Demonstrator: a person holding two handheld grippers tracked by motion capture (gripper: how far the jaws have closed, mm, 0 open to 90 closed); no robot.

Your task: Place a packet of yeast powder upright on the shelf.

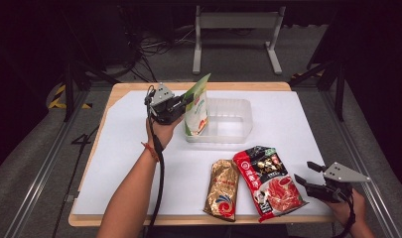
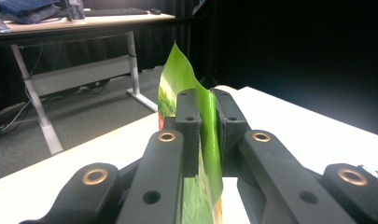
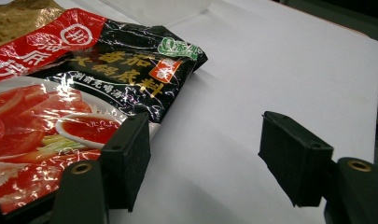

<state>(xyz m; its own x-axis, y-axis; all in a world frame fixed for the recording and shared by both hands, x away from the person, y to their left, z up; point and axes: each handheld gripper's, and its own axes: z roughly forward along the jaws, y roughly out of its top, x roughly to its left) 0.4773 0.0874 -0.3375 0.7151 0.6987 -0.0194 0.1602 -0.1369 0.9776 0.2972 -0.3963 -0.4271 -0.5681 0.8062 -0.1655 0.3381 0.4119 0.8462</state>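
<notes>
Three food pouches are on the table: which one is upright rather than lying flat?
The green-and-white pouch, clamped in the left gripper and standing in the clear plastic bin. The gold pouch and the red-and-black pouch lie flat on the white tabletop.

green pouch (image 1: 197,106): flat-sided bag, green upper edge, white lower face with green and red print. it stands upright on its bottom edge at the left end of the clear bin (image 1: 240,130), top corner pointing up and slightly right. in the left gripper view its thin green edge (image 2: 201,116) runs vertically between the two black jaws, both touching it. bin: shallow, translucent, rectangular, on the white table sheet near the far edge, long side across the table. the pouch's lower part is inside the bin wall; whether its base rests on the bin floor cannot be told.
</notes>
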